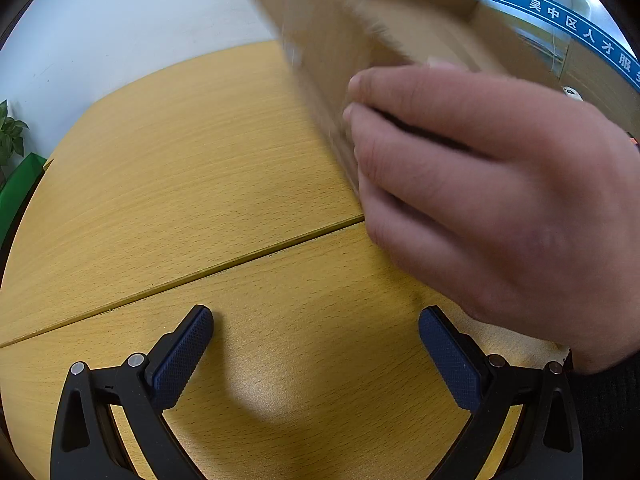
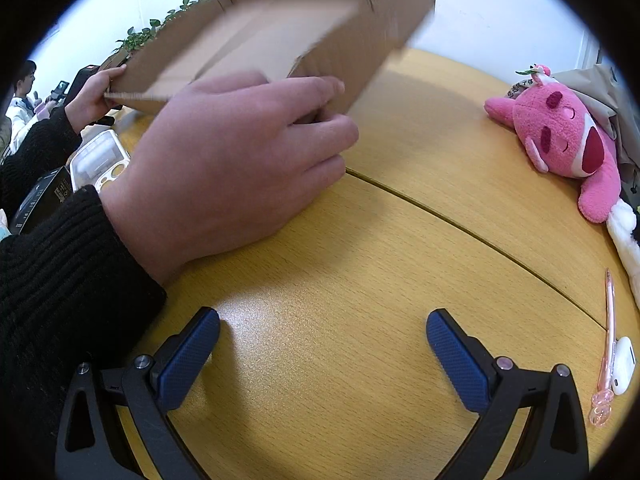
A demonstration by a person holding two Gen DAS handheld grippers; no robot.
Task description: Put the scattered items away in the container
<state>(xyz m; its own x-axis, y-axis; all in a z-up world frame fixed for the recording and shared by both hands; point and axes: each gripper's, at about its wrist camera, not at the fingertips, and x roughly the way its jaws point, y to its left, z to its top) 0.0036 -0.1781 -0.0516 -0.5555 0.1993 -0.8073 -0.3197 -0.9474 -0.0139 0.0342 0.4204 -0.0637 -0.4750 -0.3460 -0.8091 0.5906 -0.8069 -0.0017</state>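
Observation:
A brown cardboard box [image 1: 360, 32], blurred by motion, is held tilted above the wooden table [image 1: 180, 184] by a person's bare hands [image 1: 480, 200]. It also shows in the right wrist view [image 2: 280, 32] with a hand [image 2: 224, 168] on it. A pink plush toy [image 2: 568, 140], a pink pen [image 2: 608, 340] and a white earbud case [image 2: 624, 364] lie at the table's right. My left gripper [image 1: 316, 344] is open and empty low over the table. My right gripper [image 2: 324, 344] is open and empty too.
A white plastic case [image 2: 100, 160] and a black box [image 2: 44, 196] sit at the table's left. A white plush piece [image 2: 628, 236] lies beside the pink toy. A potted plant [image 1: 10, 132] and a green object [image 1: 20, 188] stand beyond the table's left edge. A person [image 2: 20, 100] sits far left.

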